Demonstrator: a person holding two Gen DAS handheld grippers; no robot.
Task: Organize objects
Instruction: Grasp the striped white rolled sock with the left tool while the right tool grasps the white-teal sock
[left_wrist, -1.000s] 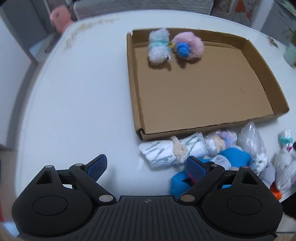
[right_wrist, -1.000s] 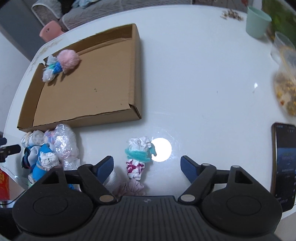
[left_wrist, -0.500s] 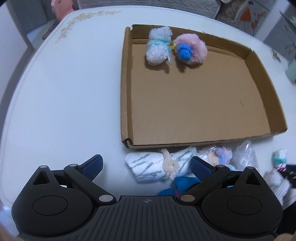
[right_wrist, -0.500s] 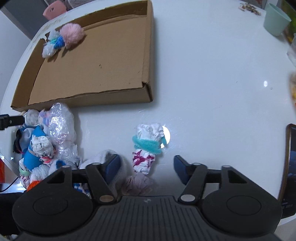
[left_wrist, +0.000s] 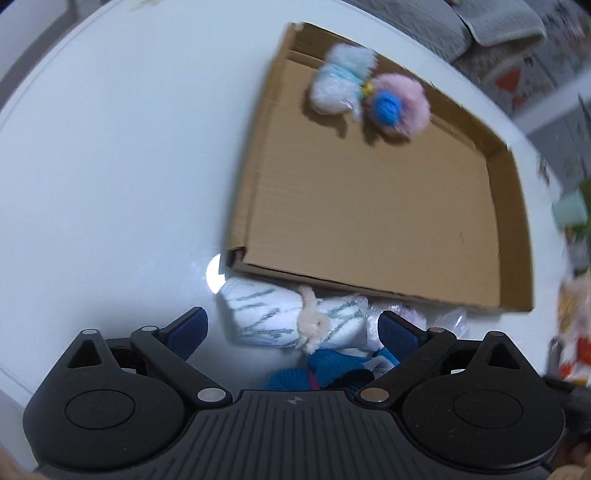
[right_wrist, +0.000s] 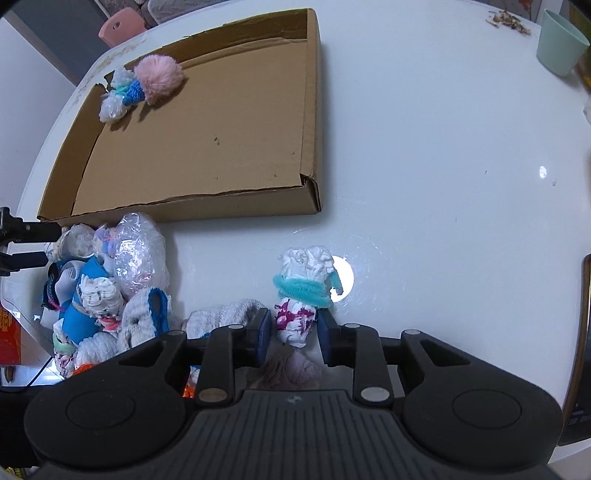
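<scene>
A flat cardboard tray (left_wrist: 513, 236) (right_wrist: 310, 110) lies on the white table. In its far corner sit a white fluffy bundle (left_wrist: 340, 86) (right_wrist: 112, 101) and a pink pompom with a blue centre (left_wrist: 400, 105) (right_wrist: 159, 83). My left gripper (left_wrist: 293, 330) is open around a white roll with green stripes (left_wrist: 269, 319) tied with a cream band, just in front of the tray. My right gripper (right_wrist: 293, 334) is shut on a white and magenta rolled bundle with a teal band (right_wrist: 299, 291).
A pile of rolled socks and plastic-wrapped bundles (right_wrist: 107, 280) lies left of the right gripper, at the table's front edge. A mint cup (right_wrist: 561, 42) stands far right. A dark phone (right_wrist: 581, 350) lies at the right edge.
My right gripper has closed onto the magenta and white bundle. My left gripper has moved forward and right, so the striped roll now lies between its open fingers.
</scene>
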